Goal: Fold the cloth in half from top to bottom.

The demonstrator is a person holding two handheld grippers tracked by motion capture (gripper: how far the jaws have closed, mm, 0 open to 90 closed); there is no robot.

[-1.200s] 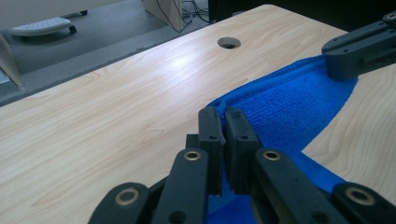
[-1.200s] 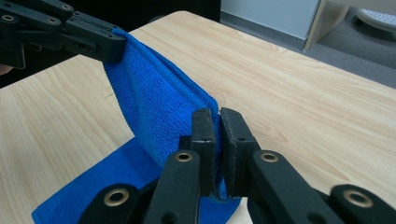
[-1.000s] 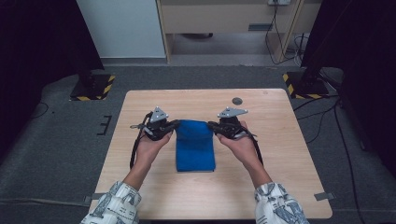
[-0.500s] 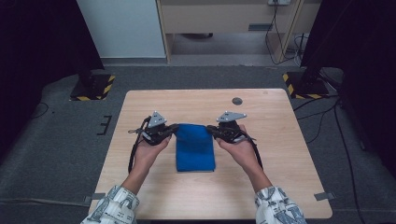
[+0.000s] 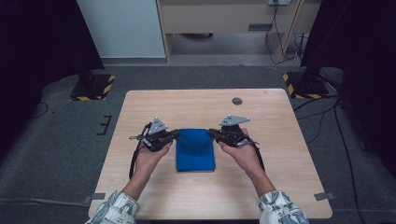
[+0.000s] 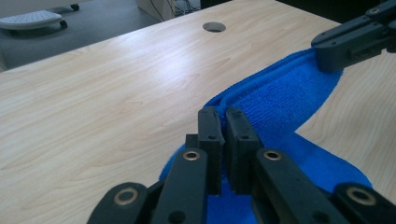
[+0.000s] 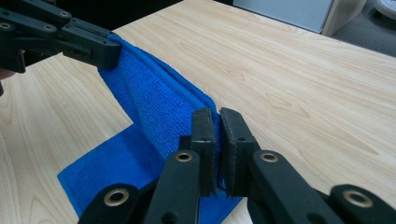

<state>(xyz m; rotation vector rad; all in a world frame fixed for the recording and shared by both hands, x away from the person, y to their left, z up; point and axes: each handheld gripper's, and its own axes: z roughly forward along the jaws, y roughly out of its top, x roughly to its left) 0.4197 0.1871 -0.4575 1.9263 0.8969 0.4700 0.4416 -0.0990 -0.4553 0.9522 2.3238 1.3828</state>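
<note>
While the person stands at the near edge, the pale wooden surface (image 5: 280,186) lies broad before them, bare but for one thing and a small round hole (image 5: 237,101) in it beyond the jaws. That one thing is a blue cloth (image 5: 195,149), folded into a thick oblong, lying between the two hands at the middle of the surface. Its long axis runs from the person's side toward the far edge, and its far short edge spans the gap from one pair of jaws to the other.

Both hands are equally near; neither has the advantage. The left gripper (image 5: 172,135) has its jaws closed on the cloth's far left corner, the layered edge pinched between them, and in the left gripper view (image 6: 223,122) the cloth runs ahead and to the right of those jaws toward the other gripper's tip. The right gripper (image 5: 213,133) holds the far right corner the same way, jaws clamped on the stacked edges; in the right gripper view (image 7: 215,122) the cloth stretches ahead and leftward to the opposite jaws.

That held edge is lifted off the surface and drawn fairly taut between the two, while the nearer part rests flat. I would judge the coming move turns on this edge: carried toward the person, it would fold the cloth across its long axis.
</note>
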